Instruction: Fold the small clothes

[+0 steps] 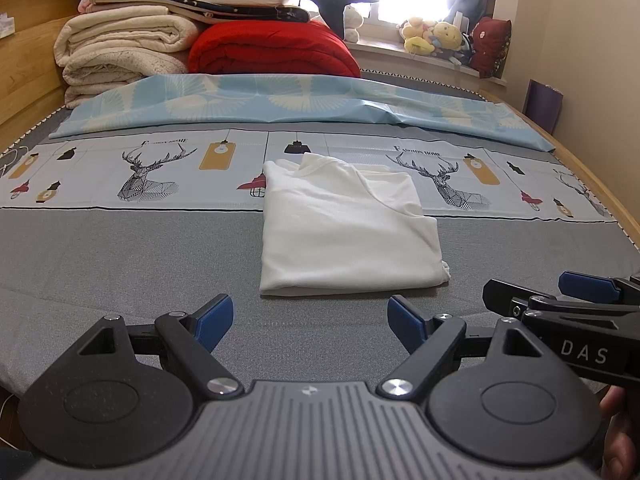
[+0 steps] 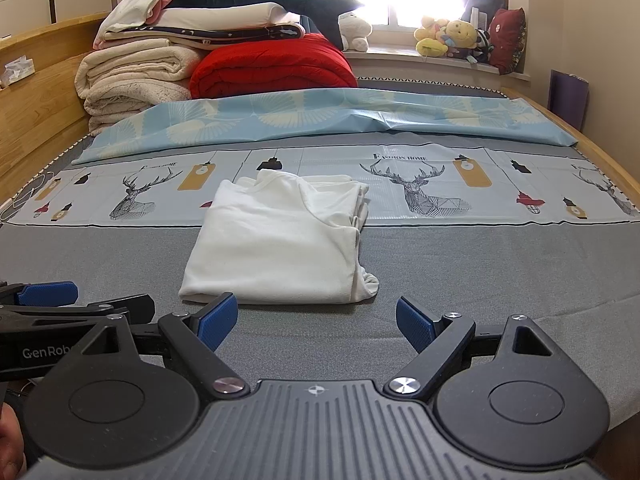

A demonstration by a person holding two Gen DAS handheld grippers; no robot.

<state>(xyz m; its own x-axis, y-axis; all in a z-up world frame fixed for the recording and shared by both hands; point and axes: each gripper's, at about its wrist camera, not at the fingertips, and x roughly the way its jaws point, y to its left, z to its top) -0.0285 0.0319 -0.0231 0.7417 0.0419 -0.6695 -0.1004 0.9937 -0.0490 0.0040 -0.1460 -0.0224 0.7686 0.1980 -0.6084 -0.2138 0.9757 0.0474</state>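
On the bed (image 1: 120, 248), folded shirt (image 1: 344, 232) lies beyond both spread claws.

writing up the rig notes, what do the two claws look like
Both match: the left claw and right claw have black linkage arms, silver pivot screws, blue textured pads and a ribbed grey body. Side lettering reads "DAS" on the right claw, "GenRob" on the left. No cables or sleeves visible.

My fingertips (image 1: 218, 322) had blue pads on black arms. The folded garment (image 1: 344, 232) before me was plain white. It lay on a grey bed cover (image 1: 120, 256) and a pale strip (image 1: 160, 172) printed with black deer and yellow lamps. Behind were a light blue sheet (image 1: 280, 100) with cream fans and a red quilt (image 1: 272, 50).
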